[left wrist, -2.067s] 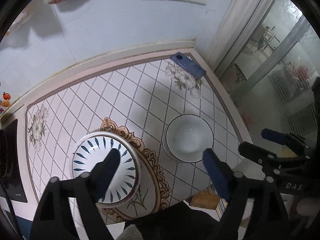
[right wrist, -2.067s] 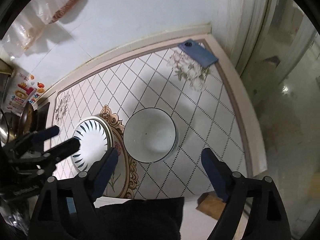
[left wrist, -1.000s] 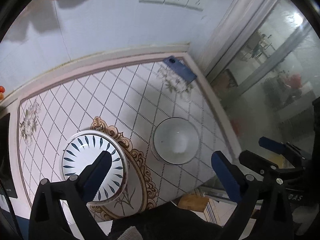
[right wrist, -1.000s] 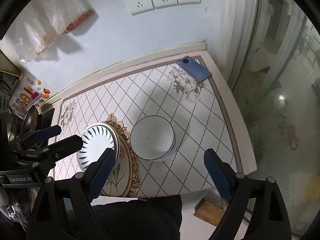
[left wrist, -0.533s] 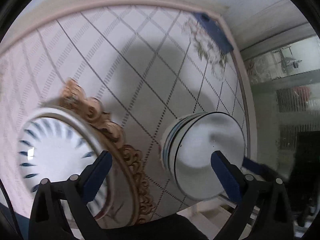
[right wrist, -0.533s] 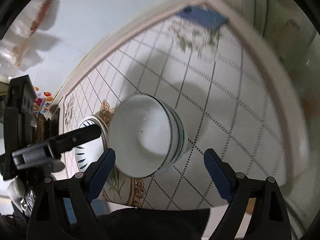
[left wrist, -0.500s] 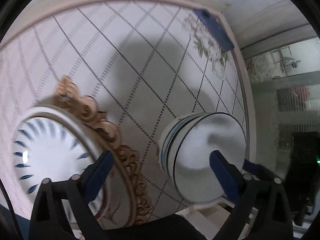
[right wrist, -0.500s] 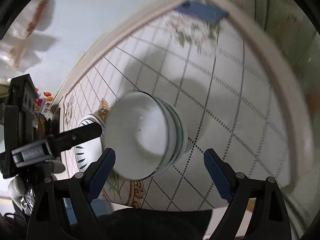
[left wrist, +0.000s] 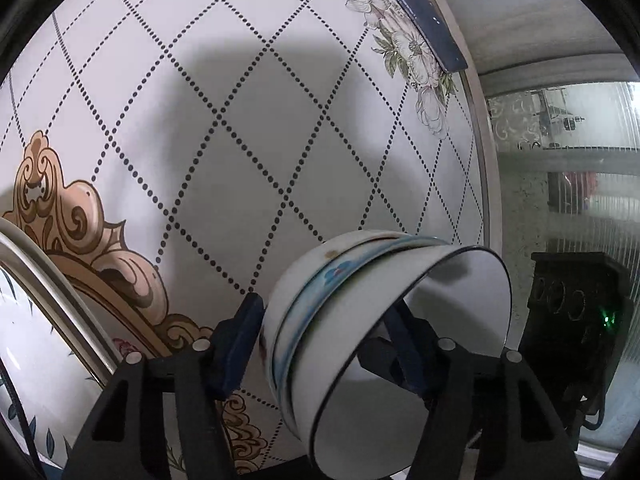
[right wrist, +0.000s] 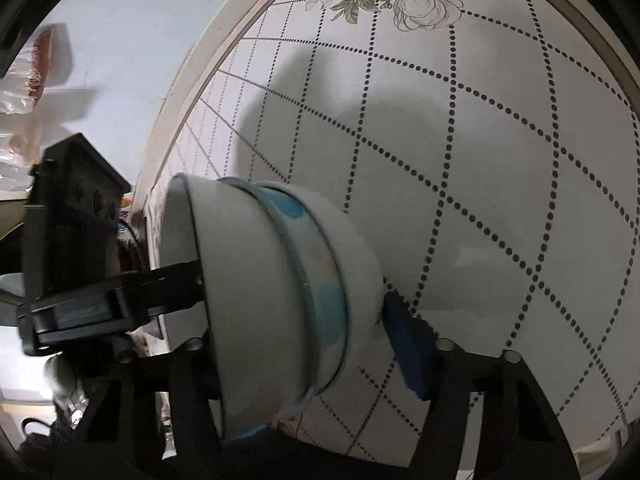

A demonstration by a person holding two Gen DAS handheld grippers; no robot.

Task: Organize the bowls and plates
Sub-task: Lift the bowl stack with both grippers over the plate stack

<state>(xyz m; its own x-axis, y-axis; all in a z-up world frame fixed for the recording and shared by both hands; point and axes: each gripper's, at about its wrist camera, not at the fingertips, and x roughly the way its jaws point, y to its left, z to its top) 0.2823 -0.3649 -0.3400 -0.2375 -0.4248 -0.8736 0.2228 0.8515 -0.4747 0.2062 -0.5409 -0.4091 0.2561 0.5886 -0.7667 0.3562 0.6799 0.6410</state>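
Observation:
A stack of nested white bowls with blue bands (left wrist: pixel 360 320) fills the lower middle of both wrist views (right wrist: pixel 280 300). My left gripper (left wrist: pixel 324 336) is shut on the stack's rim, one finger (left wrist: pixel 236 340) outside and one inside. My right gripper (right wrist: pixel 308 344) is shut on the opposite rim, its blue pad (right wrist: pixel 408 356) on the outer wall. The stack looks tilted and close to the cameras. A white plate with dark blue leaf marks (left wrist: pixel 36 340) lies at the left edge of the left wrist view.
The table (left wrist: pixel 260 128) has a white cloth with dotted diamonds, flowers and a brown scroll border. A dark blue phone (left wrist: pixel 424 20) lies at its far right corner. The table edge and a glass door (left wrist: pixel 568 160) are to the right. A wall (right wrist: pixel 120 40) stands behind.
Both grippers have dropped from high above the table down to the bowl stack and shut on its rim from opposite sides. The stack now looks tilted.

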